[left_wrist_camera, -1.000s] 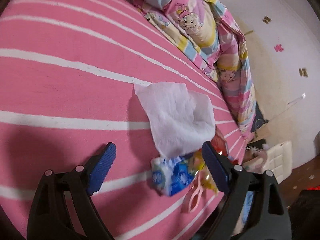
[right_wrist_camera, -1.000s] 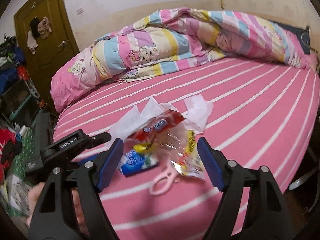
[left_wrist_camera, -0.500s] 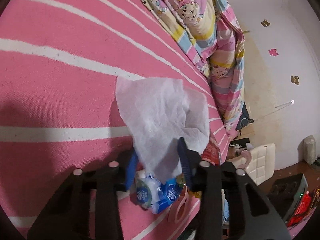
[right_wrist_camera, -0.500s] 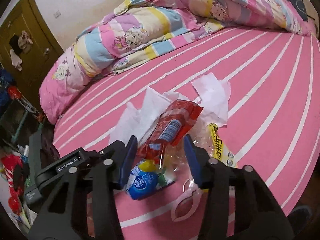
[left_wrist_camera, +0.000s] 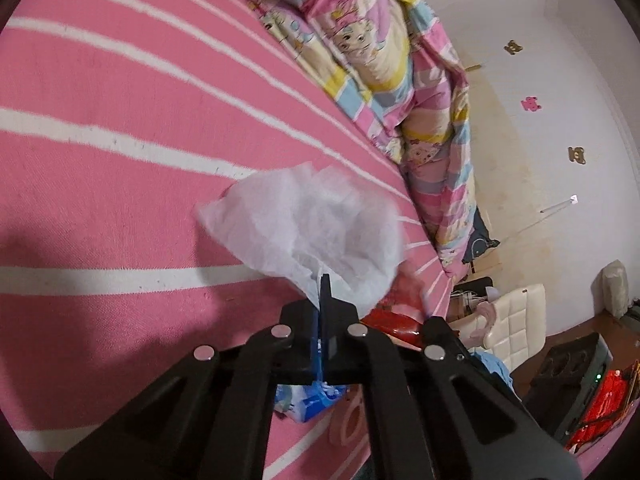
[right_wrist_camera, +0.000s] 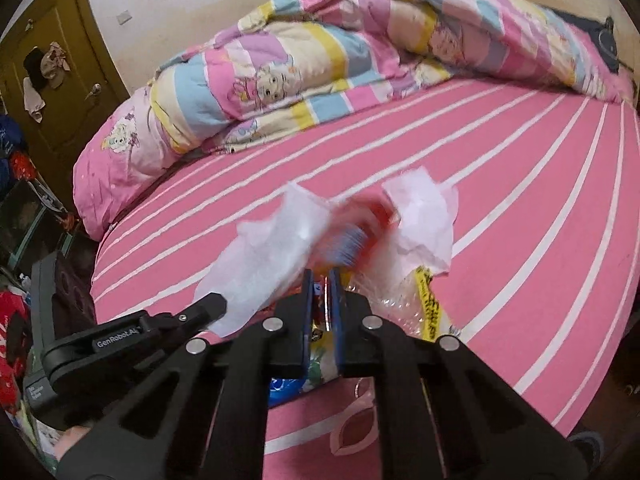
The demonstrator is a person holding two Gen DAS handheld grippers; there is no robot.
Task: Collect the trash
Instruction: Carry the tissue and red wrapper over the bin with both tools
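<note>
Left wrist view: one left gripper (left_wrist_camera: 322,312), jaws just closed fully together, pinching the lower corner of one white tissue (left_wrist_camera: 308,232) that fans out above the fingertips over the bed (left_wrist_camera: 120,128). One pink sheet with white stripes across that bed; one bunched patchwork quilt (left_wrist_camera: 400,80) along its far edge. Under the gripper, on the sheet: one blue-and-white packet (left_wrist_camera: 312,400), one red wrapper (left_wrist_camera: 394,322) just right of the fingers, one pair of pink scissors (left_wrist_camera: 348,424) partly hidden. Three small bear-shaped stickers on the wall (left_wrist_camera: 532,104); one white padded chair (left_wrist_camera: 516,328) off the bed's corner. Right wrist view: one right gripper (right_wrist_camera: 323,304), jaws just narrowed to a slim gap, clamped on the crinkled end of a red snack wrapper (right_wrist_camera: 360,224), blurred, sticking up past the fingertips. Two white tissues here: one (right_wrist_camera: 272,256) at left, held by the left gripper (right_wrist_camera: 212,304) entering from the lower left, one (right_wrist_camera: 424,216) at right lying loose on the sheet. One clear plastic bag with a yellow strip (right_wrist_camera: 430,308) touching the right tissue's lower edge; the blue packet (right_wrist_camera: 284,388) and pink scissors (right_wrist_camera: 356,428) beneath the gripper. One brown door (right_wrist_camera: 52,80) at far left.
</note>
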